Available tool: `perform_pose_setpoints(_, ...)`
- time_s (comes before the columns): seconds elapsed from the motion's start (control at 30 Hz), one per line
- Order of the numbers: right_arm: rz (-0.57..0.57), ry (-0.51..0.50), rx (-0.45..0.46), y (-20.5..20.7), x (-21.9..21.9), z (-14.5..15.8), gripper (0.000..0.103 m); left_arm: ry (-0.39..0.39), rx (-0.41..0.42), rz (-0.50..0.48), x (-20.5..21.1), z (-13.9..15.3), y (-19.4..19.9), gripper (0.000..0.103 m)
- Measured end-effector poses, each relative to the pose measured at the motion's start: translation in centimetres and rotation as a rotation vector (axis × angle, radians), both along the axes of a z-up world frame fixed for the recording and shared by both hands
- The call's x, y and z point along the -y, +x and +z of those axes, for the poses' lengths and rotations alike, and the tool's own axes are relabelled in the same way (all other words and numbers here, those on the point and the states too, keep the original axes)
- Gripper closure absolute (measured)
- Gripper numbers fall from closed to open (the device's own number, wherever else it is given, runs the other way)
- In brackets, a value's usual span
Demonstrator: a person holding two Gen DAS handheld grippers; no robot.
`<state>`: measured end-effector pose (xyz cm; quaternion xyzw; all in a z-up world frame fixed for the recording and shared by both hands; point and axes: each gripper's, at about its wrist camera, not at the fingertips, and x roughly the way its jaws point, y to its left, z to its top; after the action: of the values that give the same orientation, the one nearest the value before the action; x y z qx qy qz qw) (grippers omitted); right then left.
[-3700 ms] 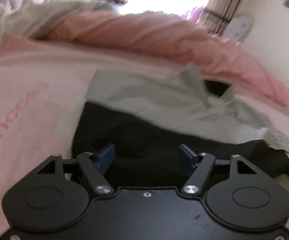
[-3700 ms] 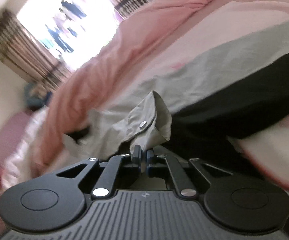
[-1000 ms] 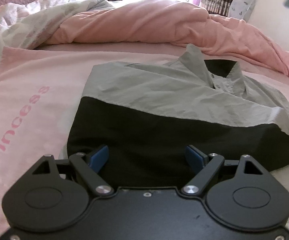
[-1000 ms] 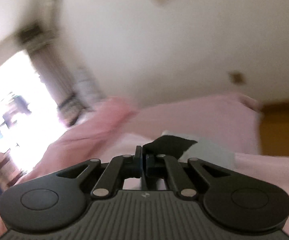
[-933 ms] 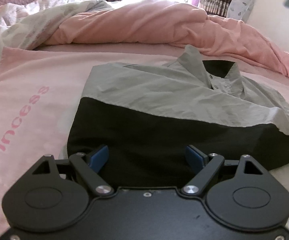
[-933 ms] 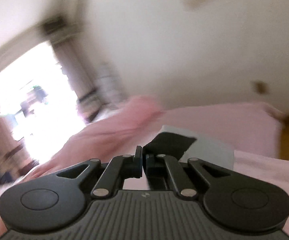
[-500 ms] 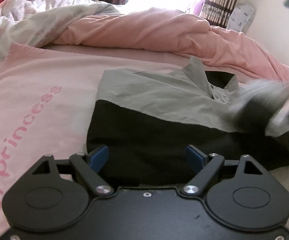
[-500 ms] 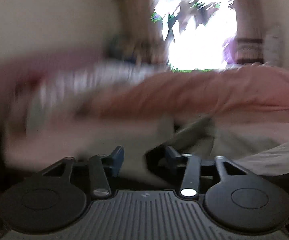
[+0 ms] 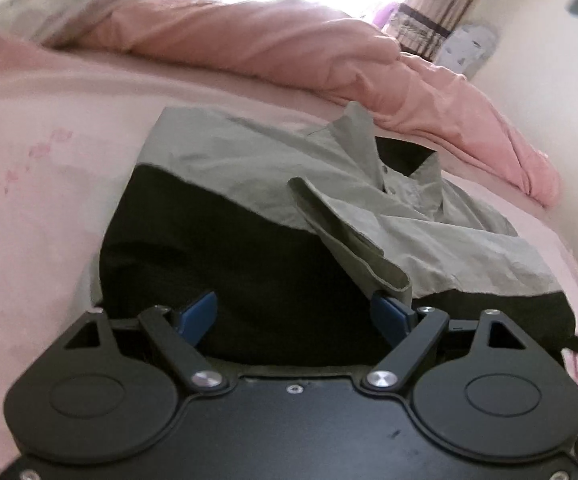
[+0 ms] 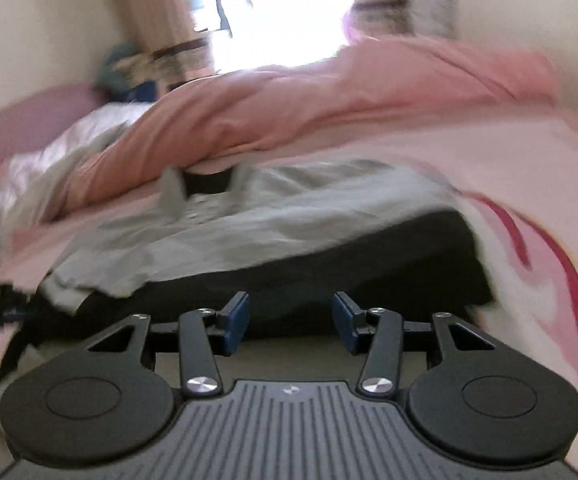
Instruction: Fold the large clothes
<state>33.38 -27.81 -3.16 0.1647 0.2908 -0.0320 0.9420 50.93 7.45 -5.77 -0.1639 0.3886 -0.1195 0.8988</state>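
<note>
While both tools [image 9: 293,316] [image 10: 291,322] gape empty, the crinkled grey-and-black shirt [image 9: 249,184] lies on smooth pink bedding [image 9: 41,184].

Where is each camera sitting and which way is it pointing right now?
Left wrist: rides the left tool, facing down over the grey-and-black folded shirt toward the pink quilt; its open fingers show.
Right wrist: rides the right tool, facing the same shirt; open fingers show.
Shared: shirt, quilt, bright window.

Bare sheet [image 9: 49,184] left of shirt [image 9: 249,184] passable; bunched duvet [image 9: 289,52] blocks far side.
</note>
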Motion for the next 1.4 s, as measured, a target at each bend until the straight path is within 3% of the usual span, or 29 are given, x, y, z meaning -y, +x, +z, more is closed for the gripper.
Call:
perform_pose_setpoints(0.13, -0.07, 0.071, -0.024, -1.5, 3.3, -2.1, 0.047, -0.134, -0.01, 0.055, -1.8, -0.1, -0.7, 0.018)
perform_pose_setpoints(0.23, -0.084, 0.07, -0.034, -2.2, 4.2, -2.7, 0.047, -0.206, -0.022, 0.083, -3.1, -0.3, -1.3, 0.019)
perform_pose_setpoints(0.53, -0.083, 0.074, -0.01, -2.2, 4.4, -2.6, 0.047, -0.235, -0.015, 0.128, -3.0, 0.1, -2.5, 0.019)
perform_pose_setpoints(0.7, -0.09, 0.076, -0.005, -2.1, 4.6, -2.5, 0.047, -0.243, -0.022, 0.082, -2.4, -0.2, -2.0, 0.019)
perform_pose_setpoints(0.8, -0.118, 0.103, 0.003, -2.1, 5.4, -2.5, 0.047, -0.26, -0.056, 0.057, -1.4, -1.0, -0.6, 0.028)
perform_pose_setpoints(0.83, -0.125, 0.107, 0.003, -2.1, 5.6, -2.6, 0.047, -0.272, -0.067, 0.043, -1.0, -1.3, -0.2, 0.038)
perform_pose_setpoints(0.9, -0.145, 0.106, -0.005, -2.1, 6.0, -2.7, 0.047, -0.288, -0.079, 0.028, -0.1, -1.7, 0.8, 0.049)
perform_pose_setpoints(0.93, -0.154, 0.103, -0.008, -2.1, 6.2, -2.8, 0.047, -0.294, -0.081, 0.017, 0.3, -1.8, 1.1, 0.066)
perform_pose_setpoints(0.97, -0.159, 0.101, -0.012, -2.1, 6.4, -2.9, 0.047, -0.293, -0.081, 0.006, 0.7, -2.0, 1.3, 0.09)
perform_pose_setpoints(1.0, -0.166, 0.1, -0.015, -2.1, 6.6, -2.9, 0.047, -0.297, -0.081, -0.009, 0.9, -2.0, 1.6, 0.096)
perform_pose_setpoints(1.2, -0.189, 0.101, 0.033, -2.0, 7.2, -2.0, 0.047, -0.242, 0.083, -0.014, -0.5, 1.4, 0.7, 0.098)
perform_pose_setpoints(1.4, -0.137, 0.136, 0.093, 1.2, 6.1, -1.8, 0.047, -0.096, 0.005, -0.005, 0.1, -2.0, 2.0, 0.097)
